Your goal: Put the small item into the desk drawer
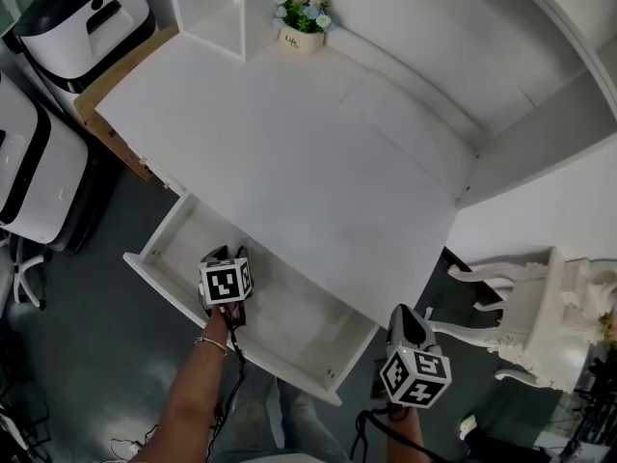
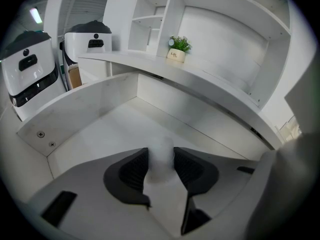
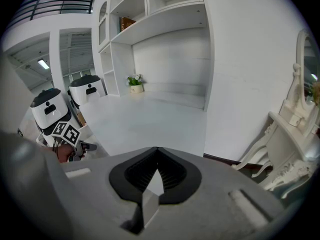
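Note:
The desk drawer (image 1: 162, 276) is pulled out below the white desk (image 1: 308, 172). My left gripper (image 1: 226, 256) reaches down into its left part. Seen from the left gripper view, a small pale white item (image 2: 161, 151) stands between the dark pads (image 2: 134, 171), which press on both its sides, just above the drawer floor (image 2: 120, 129). In the head view the gripper hides the item. My right gripper (image 1: 405, 316) hangs outside the drawer, off its right front corner; in its own view the right gripper (image 3: 158, 151) is shut with nothing between the jaws.
A potted flower (image 1: 302, 22) stands at the back of the desk under the shelves. Two white machines (image 1: 82, 13) (image 1: 29, 172) stand on the floor to the left. An ornate white chair (image 1: 540, 307) is at the right.

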Tool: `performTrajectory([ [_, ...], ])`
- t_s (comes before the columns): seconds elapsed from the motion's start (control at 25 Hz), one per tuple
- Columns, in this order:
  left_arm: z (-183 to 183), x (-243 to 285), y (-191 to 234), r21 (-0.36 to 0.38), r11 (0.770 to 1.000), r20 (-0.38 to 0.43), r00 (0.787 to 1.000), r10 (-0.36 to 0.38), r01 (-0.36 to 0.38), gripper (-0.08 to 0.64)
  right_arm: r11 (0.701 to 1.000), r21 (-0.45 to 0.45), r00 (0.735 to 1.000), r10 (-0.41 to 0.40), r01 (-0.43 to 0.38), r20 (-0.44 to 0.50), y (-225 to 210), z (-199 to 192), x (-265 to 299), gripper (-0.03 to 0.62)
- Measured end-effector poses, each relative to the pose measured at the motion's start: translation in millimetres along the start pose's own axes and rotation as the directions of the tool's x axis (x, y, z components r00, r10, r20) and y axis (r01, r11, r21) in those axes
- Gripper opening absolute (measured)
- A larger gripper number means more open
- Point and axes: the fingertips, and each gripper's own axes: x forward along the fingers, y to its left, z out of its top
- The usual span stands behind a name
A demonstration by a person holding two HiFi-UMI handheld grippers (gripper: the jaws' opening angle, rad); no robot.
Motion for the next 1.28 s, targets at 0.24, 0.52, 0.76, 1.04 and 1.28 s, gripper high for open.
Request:
performTrajectory([
  [0.24,4,0,-3,-0.01,1.0,0.014,1.0,-0.024,0.024,0.17,1.0,0.002,1.0,0.005,-0.005,-0.002,2,-1,0,0.0],
  [0.52,7,-6,-1,-0.02,1.0,0.024,1.0,-0.016,0.017,0.19,1.0,0.002,1.0,0.009,-0.009,0.007,4,1,-2,0.0],
  [0.76,19,-22,-4,-0.031,0.999,0.068,0.998,-0.017,0.019,0.19,1.0,0.011,0.999,0.023,-0.024,0.023,10,4,-5,0.0],
  [1.04,36,-55,-9,-0.058,0.997,0.137,0.99,-0.042,0.05,0.185,0.999,0.013,0.998,0.048,-0.048,0.046,20,10,-12,0.0],
  [1.28,45,-103,-4,-0.115,0.991,0.214,0.976,-0.039,0.065,0.104,0.997,0.003,0.994,0.078,-0.079,0.071,30,22,-20,0.0],
])
